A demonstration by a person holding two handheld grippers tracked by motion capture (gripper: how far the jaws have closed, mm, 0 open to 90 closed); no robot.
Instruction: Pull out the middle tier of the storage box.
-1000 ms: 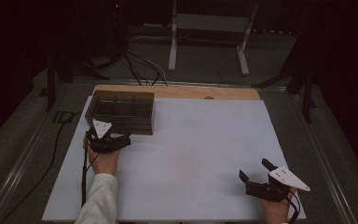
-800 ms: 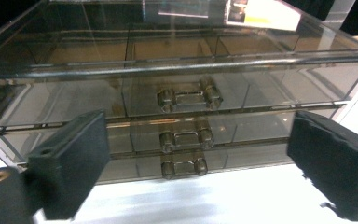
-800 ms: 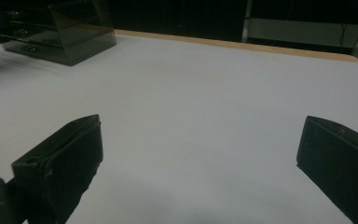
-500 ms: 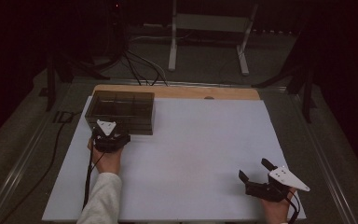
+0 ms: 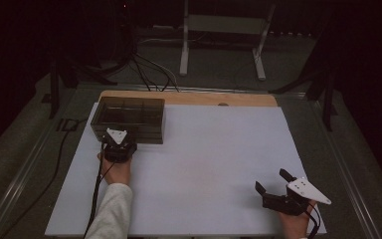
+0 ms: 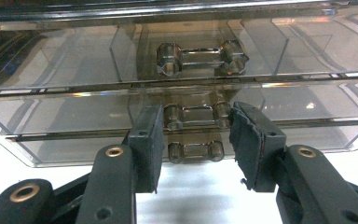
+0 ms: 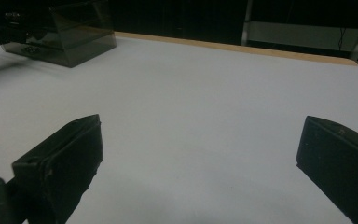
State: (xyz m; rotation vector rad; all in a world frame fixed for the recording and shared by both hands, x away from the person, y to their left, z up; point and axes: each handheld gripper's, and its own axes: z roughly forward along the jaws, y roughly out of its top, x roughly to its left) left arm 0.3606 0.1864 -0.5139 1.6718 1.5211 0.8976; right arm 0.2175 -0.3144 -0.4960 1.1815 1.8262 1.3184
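Your left gripper (image 6: 195,142) has just been closing around the middle drawer's handle (image 6: 196,115) on the box (image 5: 129,118) at the bench's (image 5: 219,149) far left; the pads aren't touching yet. Pull too early and they slip off, or the light box slides. Your right gripper (image 5: 275,182) rests open. White sheet, dark room.

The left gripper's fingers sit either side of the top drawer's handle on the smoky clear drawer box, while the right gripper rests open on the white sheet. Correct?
Not quite: in the left gripper view the left gripper brackets the lower drawer handle, not the top handle. The drawer box, the open right gripper and the white sheet are as stated.
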